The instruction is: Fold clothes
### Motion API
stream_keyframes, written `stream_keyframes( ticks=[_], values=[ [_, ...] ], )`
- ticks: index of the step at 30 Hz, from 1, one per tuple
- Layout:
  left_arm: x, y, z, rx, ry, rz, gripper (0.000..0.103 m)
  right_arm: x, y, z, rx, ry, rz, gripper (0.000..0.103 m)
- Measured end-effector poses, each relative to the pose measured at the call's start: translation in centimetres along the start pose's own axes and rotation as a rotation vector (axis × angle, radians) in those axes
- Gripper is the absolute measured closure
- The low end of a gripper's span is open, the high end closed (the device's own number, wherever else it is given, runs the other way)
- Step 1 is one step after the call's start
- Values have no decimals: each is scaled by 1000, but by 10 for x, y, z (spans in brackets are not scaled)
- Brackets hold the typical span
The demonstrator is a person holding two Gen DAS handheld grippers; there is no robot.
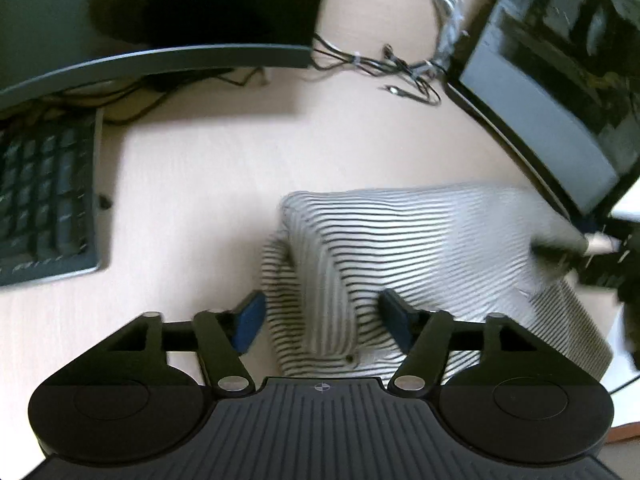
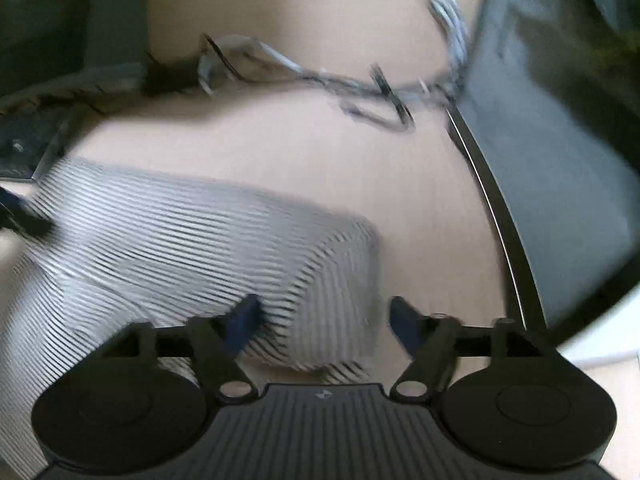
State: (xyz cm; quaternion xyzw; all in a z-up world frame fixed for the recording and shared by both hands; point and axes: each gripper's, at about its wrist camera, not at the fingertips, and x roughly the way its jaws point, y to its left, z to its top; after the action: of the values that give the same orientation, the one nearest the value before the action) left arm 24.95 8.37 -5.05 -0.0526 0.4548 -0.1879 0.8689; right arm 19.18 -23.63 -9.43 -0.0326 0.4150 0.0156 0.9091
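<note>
A white garment with thin black stripes (image 1: 420, 240) lies folded on the light wooden desk (image 1: 200, 184). My left gripper (image 1: 322, 322) is open over the garment's left end, with a bunched fold between its blue pads. In the right wrist view the same garment (image 2: 192, 240) spreads to the left, blurred by motion. My right gripper (image 2: 324, 326) is open over the garment's right corner. The left gripper's finger shows at the far left edge of the right wrist view (image 2: 20, 216).
A black keyboard (image 1: 44, 200) lies at the left under a dark monitor stand (image 1: 160, 56). A monitor (image 1: 560, 92) stands at the right, also in the right wrist view (image 2: 560, 160). Tangled cables (image 1: 400, 68) lie at the back of the desk.
</note>
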Motion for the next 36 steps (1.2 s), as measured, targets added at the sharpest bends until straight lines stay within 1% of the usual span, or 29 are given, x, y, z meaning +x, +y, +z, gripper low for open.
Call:
stream_keyframes(
  ticks=[2, 4, 6, 8, 9, 10, 11, 12, 13, 14, 16, 17, 18, 20, 21, 23, 25, 28, 33, 36],
  values=[
    [-12, 10, 4, -78, -21, -47, 26, -7, -12, 2, 69, -7, 41, 24],
    [-21, 19, 8, -155, -36, -95, 10, -14, -19, 9, 126, -25, 85, 23],
    [-16, 22, 14, -221, -23, -145, 9, -13, -23, 15, 177, -22, 138, 20],
    [-1, 19, 17, -251, 18, -183, 10, -5, -25, 16, 209, 1, 176, 19],
    [7, 16, 17, -254, 37, -188, 12, 0, -25, 16, 214, 12, 188, 20],
    [14, 13, 16, -258, 55, -187, 16, 3, -23, 15, 204, 14, 189, 23],
    [21, 11, 14, -265, 71, -186, 19, 5, -20, 13, 185, 10, 184, 36],
    [27, 9, 14, -273, 84, -184, 29, 7, -18, 14, 169, 4, 183, 40],
    [33, 7, 14, -280, 88, -178, 36, 10, -19, 15, 166, -2, 188, 45],
    [38, 5, 15, -284, 87, -170, 39, 14, -19, 16, 162, -7, 192, 48],
    [50, 2, 23, -274, 69, -151, 40, 29, -20, 28, 137, -35, 176, 52],
    [56, 1, 30, -260, 52, -136, 40, 37, -20, 36, 120, -53, 164, 56],
    [63, 0, 41, -239, 31, -114, 43, 47, -22, 46, 110, -70, 153, 58],
    [73, -1, 63, -208, -9, -80, 58, 60, -32, 69, 132, -84, 152, 67],
    [74, -1, 73, -214, -24, -82, 72, 61, -35, 78, 138, -97, 161, 68],
    [62, -4, 84, -198, -64, -110, 73, 49, -39, 89, 118, -149, 192, 72],
    [45, -9, 89, -171, -107, -148, 73, 29, -42, 90, 94, -195, 207, 72],
    [23, -12, 81, -167, -130, -192, 73, 2, -48, 86, 112, -206, 237, 72],
    [-6, -22, 55, -135, -126, -244, 72, -27, -45, 62, 113, -194, 232, 72],
    [-5, -26, 33, -135, -79, -246, 70, -29, -42, 43, 129, -158, 220, 72]
  ],
)
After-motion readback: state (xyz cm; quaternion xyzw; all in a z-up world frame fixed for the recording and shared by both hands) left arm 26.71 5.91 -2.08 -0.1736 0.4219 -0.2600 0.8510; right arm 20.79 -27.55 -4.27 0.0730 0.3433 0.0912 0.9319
